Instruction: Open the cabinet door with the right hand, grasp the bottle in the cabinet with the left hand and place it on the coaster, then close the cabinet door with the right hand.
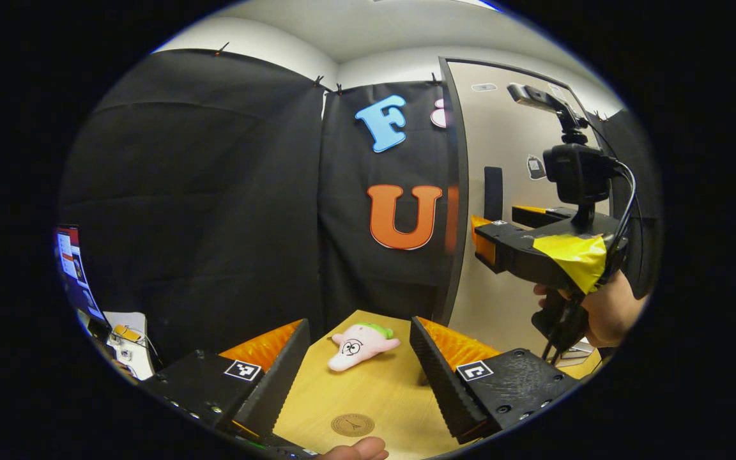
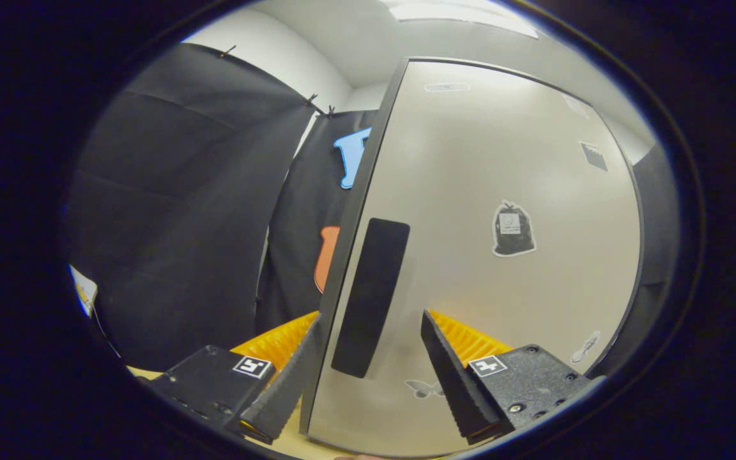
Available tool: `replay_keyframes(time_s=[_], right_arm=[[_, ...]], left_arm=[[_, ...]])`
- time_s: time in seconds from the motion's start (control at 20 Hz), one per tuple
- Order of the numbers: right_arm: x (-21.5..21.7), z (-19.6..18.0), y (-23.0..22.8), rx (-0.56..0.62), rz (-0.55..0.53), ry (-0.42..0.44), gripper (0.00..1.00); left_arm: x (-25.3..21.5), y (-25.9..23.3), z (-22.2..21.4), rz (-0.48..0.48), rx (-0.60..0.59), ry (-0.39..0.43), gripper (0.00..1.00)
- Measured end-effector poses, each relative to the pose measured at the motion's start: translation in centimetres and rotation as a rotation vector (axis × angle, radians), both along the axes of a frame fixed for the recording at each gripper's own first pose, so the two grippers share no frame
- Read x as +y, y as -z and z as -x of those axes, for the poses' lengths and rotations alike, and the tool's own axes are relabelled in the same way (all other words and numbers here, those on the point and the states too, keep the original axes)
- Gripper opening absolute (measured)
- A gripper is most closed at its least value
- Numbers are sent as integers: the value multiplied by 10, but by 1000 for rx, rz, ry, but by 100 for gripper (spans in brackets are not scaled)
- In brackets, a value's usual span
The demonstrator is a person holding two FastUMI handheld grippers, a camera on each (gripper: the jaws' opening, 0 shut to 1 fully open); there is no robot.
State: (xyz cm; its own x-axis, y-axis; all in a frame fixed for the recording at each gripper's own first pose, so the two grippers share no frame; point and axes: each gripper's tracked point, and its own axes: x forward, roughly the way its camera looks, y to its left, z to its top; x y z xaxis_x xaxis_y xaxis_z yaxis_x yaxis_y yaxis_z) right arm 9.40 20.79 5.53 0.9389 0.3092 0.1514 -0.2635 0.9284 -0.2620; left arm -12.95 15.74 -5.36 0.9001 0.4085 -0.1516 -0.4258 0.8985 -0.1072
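The grey cabinet door rises in front of my right gripper. Its black upright handle and its dark left edge stand between the two open fingers, one on each side; I see no pressing contact. In the left gripper view, a hand holds the right gripper up at the door's handle. My left gripper hangs open over the wooden table with nothing in it. A round brown coaster lies on the table between the left gripper's fingers, close to the camera.
A pink plush toy with a green top lies on the table beyond the coaster, near the foot of the door. A screen and some papers sit at the far left. A fingertip shows at the bottom edge.
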Motion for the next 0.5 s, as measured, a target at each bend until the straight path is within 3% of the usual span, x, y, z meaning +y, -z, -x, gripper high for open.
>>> replay_keyframes(time_s=[0.1, 0.15, 0.2, 0.25, 0.5], right_arm=[[4, 0, 6, 39, 11, 25, 87], [13, -2, 8, 37, 11, -5, 68], [10, -6, 9, 34, 19, 9, 60], [8, -3, 8, 40, 18, 0, 44], [9, 4, 12, 147, -3, -89, 30]], left_arm=[[0, 8, -2, 17, 13, 11, 95], [0, 9, -3, 26, 9, 17, 95], [-1, 10, -4, 33, 8, 28, 95], [-1, 11, -5, 35, 7, 41, 95], [0, 16, -12, 22, -5, 103, 95]])
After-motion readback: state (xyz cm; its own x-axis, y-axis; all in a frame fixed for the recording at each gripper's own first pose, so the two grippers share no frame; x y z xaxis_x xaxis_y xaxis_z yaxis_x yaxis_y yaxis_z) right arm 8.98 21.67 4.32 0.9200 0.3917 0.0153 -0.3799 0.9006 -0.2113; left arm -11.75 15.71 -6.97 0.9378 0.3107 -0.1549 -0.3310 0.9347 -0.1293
